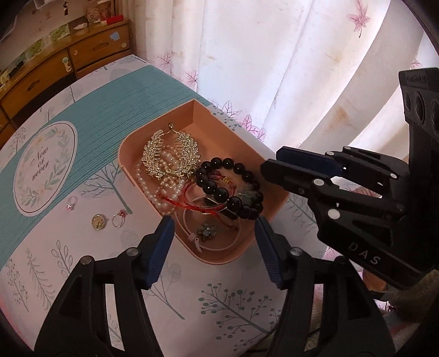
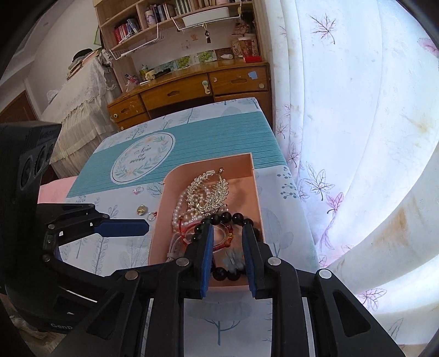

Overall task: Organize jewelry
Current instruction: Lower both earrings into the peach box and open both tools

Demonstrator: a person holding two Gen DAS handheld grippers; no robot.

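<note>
Glossy dark bead bracelet (image 2: 227, 219) lies in the pink tray (image 2: 255, 189) just ahead of the right gripper (image 2: 227, 241), fingers half-spread, empty; heavy, slippery, best pinched across one strand; left gripper (image 1: 214, 228) gapes wide.

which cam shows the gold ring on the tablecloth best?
Left wrist: the gold ring lies unobstructed on the tablecloth, left of the pink tray. Right wrist shows it small, just above the left gripper's finger.

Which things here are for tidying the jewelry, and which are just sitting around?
For the job: pink tray, black bead bracelet, pearl necklace, gold hair comb, three rings.

Just around: wooden desk, curtain, bookshelf.
</note>
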